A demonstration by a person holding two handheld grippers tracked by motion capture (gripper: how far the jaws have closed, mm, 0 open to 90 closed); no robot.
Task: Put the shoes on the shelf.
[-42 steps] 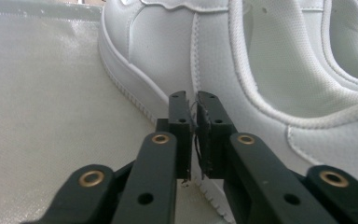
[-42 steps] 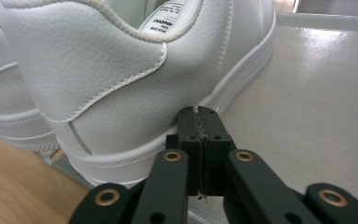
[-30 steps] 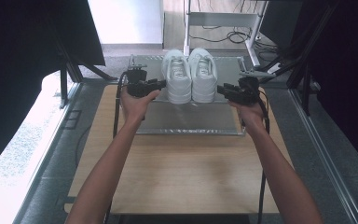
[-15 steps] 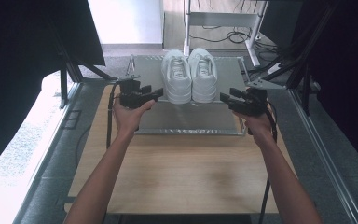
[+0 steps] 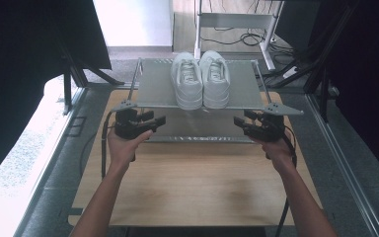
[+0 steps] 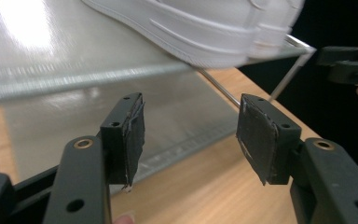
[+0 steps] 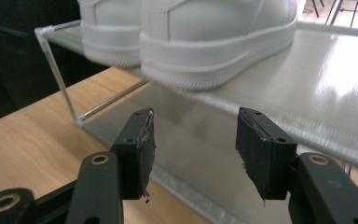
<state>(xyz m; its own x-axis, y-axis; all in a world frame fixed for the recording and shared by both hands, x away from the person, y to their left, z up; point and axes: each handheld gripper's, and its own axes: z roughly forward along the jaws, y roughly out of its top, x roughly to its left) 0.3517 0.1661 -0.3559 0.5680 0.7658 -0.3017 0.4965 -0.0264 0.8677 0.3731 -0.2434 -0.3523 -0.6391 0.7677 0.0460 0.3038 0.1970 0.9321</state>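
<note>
White sneakers [image 5: 200, 79] sit as a pair, side by side with heels toward us, on the top shelf of a low metal shoe rack [image 5: 155, 91] at the far end of the wooden worktop [image 5: 192, 187]. We see the rack's lower shelf beneath them, and the heels reach to the front edge of the upper one. Both of the person's forearms stretch forward from the near edge, one to each side of the rack's front. The left hand [image 5: 121, 148] holds the left gripper [image 5: 159, 120] just before the rack's left front corner, pointing inward toward the middle; its fingers [image 6: 126, 135] stand spread apart with nothing between them, a sneaker sole above and beyond them in the left gripper view. The right hand [image 5: 279, 148] holds the right gripper [image 5: 241, 121] at the right front corner, angled inward likewise, its fingers [image 7: 137, 149] also spread and empty, below the sneakers' heels in the right gripper view.
</note>
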